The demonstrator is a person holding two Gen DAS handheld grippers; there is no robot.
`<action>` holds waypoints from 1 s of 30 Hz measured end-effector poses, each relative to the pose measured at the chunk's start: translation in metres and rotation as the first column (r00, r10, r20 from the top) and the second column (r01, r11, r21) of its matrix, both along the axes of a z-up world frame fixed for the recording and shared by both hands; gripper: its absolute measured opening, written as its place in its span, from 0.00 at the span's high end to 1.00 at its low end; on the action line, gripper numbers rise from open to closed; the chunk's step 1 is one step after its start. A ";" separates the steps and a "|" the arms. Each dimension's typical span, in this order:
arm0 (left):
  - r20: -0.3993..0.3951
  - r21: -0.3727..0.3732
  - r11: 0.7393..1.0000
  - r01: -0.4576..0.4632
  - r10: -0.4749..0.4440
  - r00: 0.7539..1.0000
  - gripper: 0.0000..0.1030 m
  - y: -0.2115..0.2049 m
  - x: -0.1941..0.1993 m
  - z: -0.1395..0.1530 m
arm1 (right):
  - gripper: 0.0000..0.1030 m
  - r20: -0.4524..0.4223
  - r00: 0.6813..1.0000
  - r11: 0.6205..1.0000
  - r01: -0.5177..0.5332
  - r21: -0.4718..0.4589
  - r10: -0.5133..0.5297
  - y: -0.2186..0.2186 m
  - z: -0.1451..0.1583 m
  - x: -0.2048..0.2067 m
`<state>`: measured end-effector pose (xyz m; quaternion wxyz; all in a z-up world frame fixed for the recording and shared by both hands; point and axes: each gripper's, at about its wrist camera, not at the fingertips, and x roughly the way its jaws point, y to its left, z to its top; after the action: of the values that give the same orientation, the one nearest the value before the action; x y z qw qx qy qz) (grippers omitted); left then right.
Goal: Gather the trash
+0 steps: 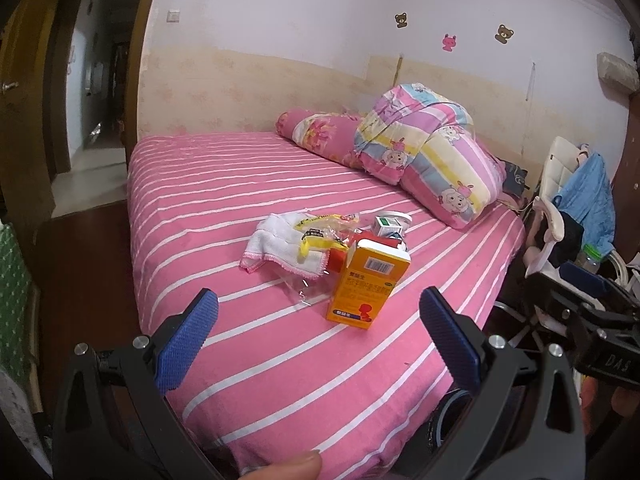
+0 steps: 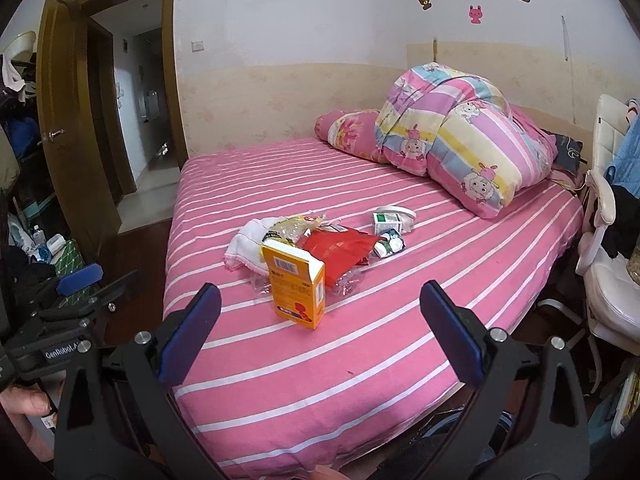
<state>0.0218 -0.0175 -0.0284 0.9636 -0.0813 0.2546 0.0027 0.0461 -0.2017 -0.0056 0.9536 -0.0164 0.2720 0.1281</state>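
A pile of trash lies on the pink striped bed (image 1: 280,360) (image 2: 360,352). An orange carton (image 1: 366,286) (image 2: 298,286) stands upright nearest me, its top flap open. Behind it lie a red wrapper (image 2: 340,250), a yellow plastic wrapper (image 1: 324,232) (image 2: 290,228) on a white cloth (image 1: 276,246) (image 2: 244,244), clear plastic film (image 2: 348,280), a small green-white box (image 1: 386,226) (image 2: 386,222) and a crumpled green-white packet (image 2: 390,245). My left gripper (image 1: 318,308) is open and empty, short of the carton. My right gripper (image 2: 320,304) is open and empty, also short of it.
A folded cartoon quilt (image 1: 436,152) (image 2: 464,136) and pink pillow (image 1: 316,128) lie at the bed's far right. A white chair (image 2: 608,240) with clothes stands right of the bed. An open wooden door (image 2: 76,120) and clutter are on the left.
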 end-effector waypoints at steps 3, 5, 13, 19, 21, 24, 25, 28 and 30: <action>0.001 0.010 1.000 -0.007 0.007 1.000 0.05 0.002 -0.003 0.002 | 0.05 0.008 1.000 1.000 -0.010 -0.003 0.010 0.005 0.002 -0.005; 0.005 0.007 1.000 -0.011 0.011 1.000 0.05 0.004 -0.005 0.004 | 0.05 0.015 1.000 1.000 -0.015 -0.003 0.015 0.007 0.003 -0.008; 0.019 0.003 1.000 -0.024 0.024 1.000 0.05 0.008 -0.011 0.008 | 0.05 0.029 0.999 1.000 -0.021 -0.006 0.021 0.012 0.008 -0.015; 0.027 0.009 1.000 -0.025 0.025 0.999 0.05 0.008 -0.015 0.011 | 0.05 0.036 0.999 1.000 -0.021 -0.005 0.021 0.015 0.011 -0.017; 0.029 0.011 1.000 -0.025 0.025 0.999 0.05 0.009 -0.016 0.011 | 0.05 0.038 0.999 1.000 -0.023 -0.004 0.023 0.017 0.009 -0.019; 0.030 0.013 0.999 -0.029 0.029 0.999 0.05 0.008 -0.017 0.012 | 0.05 0.036 0.999 1.000 -0.025 -0.003 0.025 0.017 0.009 -0.018; 0.030 0.014 0.999 -0.030 0.030 0.999 0.05 0.008 -0.018 0.012 | 0.05 0.036 0.999 1.000 -0.026 -0.004 0.026 0.018 0.009 -0.018; 0.029 0.015 0.999 -0.034 0.033 0.999 0.05 0.010 -0.017 0.012 | 0.05 0.034 0.999 1.000 -0.027 -0.002 0.027 0.018 0.009 -0.018; 0.027 0.013 0.999 -0.035 0.035 0.999 0.05 0.010 -0.017 0.012 | 0.05 0.032 0.999 1.000 -0.027 -0.003 0.027 0.018 0.008 -0.016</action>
<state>0.0047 -0.0074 -0.0167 0.9673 -0.0791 0.2402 0.0201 0.0298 -0.1833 0.0026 0.9559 -0.0232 0.2568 0.1404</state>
